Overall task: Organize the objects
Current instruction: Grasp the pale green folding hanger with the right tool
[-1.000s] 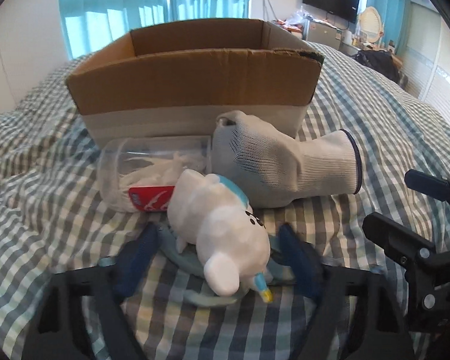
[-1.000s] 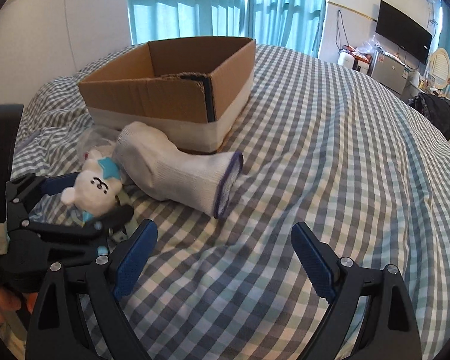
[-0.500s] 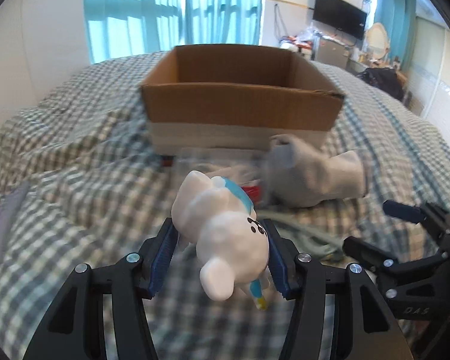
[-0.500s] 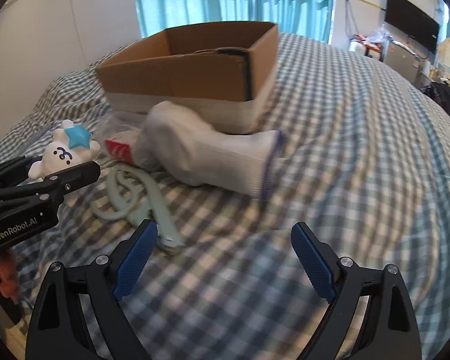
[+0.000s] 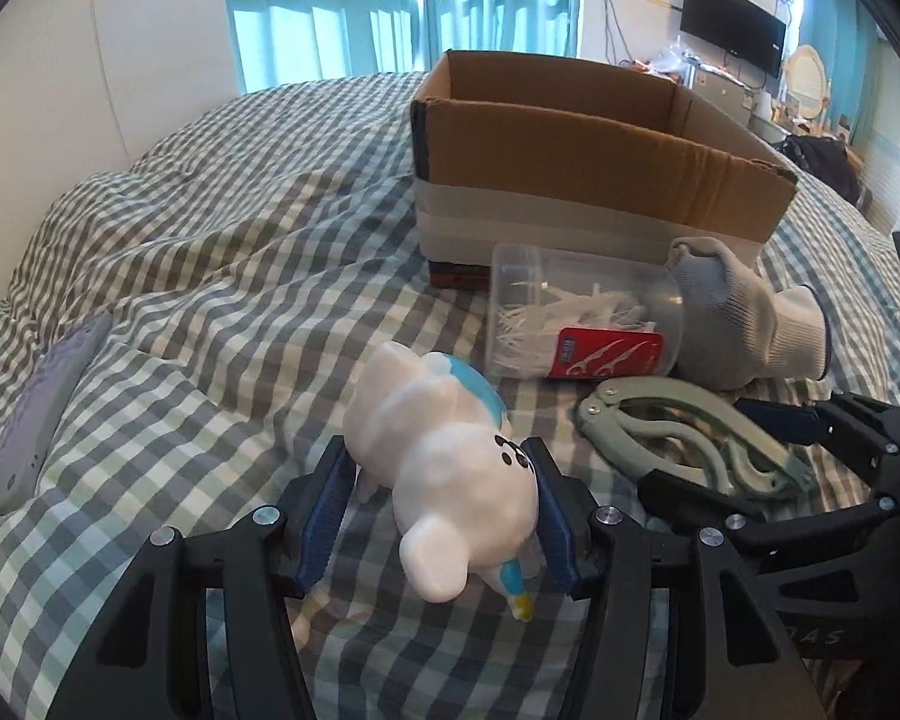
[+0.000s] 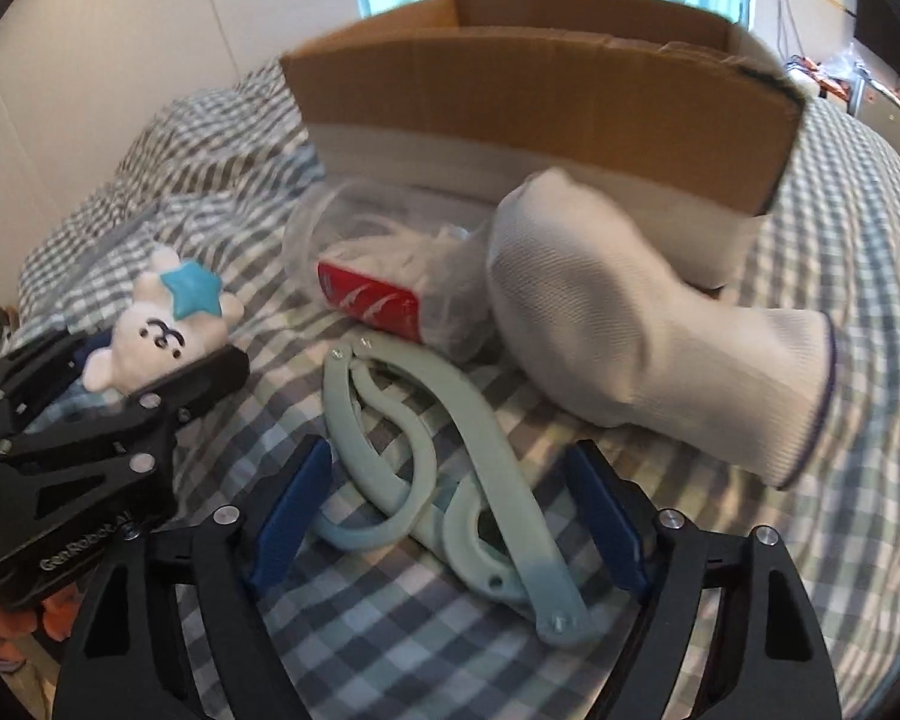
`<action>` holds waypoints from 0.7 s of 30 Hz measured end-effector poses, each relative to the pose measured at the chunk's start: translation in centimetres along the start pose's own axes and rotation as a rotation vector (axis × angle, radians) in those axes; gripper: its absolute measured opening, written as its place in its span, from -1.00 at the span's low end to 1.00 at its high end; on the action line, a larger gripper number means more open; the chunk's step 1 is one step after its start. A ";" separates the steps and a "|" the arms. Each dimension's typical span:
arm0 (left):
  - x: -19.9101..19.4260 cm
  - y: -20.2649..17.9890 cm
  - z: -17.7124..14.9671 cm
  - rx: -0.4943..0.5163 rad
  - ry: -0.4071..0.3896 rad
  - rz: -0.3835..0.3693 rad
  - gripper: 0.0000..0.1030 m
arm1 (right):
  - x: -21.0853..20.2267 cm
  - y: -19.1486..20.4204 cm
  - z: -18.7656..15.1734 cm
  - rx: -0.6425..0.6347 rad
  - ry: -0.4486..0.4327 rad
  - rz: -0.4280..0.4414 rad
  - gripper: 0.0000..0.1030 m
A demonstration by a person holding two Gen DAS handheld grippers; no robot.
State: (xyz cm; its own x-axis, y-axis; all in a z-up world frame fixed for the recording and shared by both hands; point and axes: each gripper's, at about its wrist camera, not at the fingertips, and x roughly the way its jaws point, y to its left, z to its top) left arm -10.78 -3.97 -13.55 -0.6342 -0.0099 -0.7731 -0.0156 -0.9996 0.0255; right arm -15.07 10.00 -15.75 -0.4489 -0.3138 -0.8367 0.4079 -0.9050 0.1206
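My left gripper point(image 5: 438, 510) is shut on a white plush toy point(image 5: 444, 450) with a blue star and holds it above the checked bedspread; it also shows in the right wrist view point(image 6: 162, 330). My right gripper point(image 6: 450, 510) is open, its blue pads on either side of a pale green folding hanger point(image 6: 450, 468) lying on the bed. A clear plastic jar of floss picks point(image 5: 576, 324) with a red label lies on its side in front of the open cardboard box point(image 5: 570, 138). A white work glove point(image 6: 630, 324) lies beside the jar.
A grey flat device point(image 5: 36, 414) lies on the bedspread at the far left. Teal curtains and a window are behind the box. A wall TV point(image 5: 732, 39) and furniture stand at the back right.
My left gripper has lifted the plush toy and moved left and back. My right gripper has moved forward and down until it straddles the green hanger.
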 end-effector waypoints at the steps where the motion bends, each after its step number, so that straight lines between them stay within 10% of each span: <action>1: 0.1 0.1 -0.1 -0.007 0.005 -0.006 0.12 | 0.2 0.1 0.0 -0.003 0.004 -0.003 0.55; 21: -3.5 -1.0 -0.2 0.003 -0.043 -0.020 0.12 | -5.3 2.4 -1.7 -0.053 -0.102 -0.002 -0.74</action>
State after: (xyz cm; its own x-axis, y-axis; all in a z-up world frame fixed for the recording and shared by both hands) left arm -8.39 -2.99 -11.06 -0.6666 0.0118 -0.7454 -0.0311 -0.9994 0.0120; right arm -10.39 10.00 -11.95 -0.5274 -0.3419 -0.7778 0.4473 -0.8900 0.0879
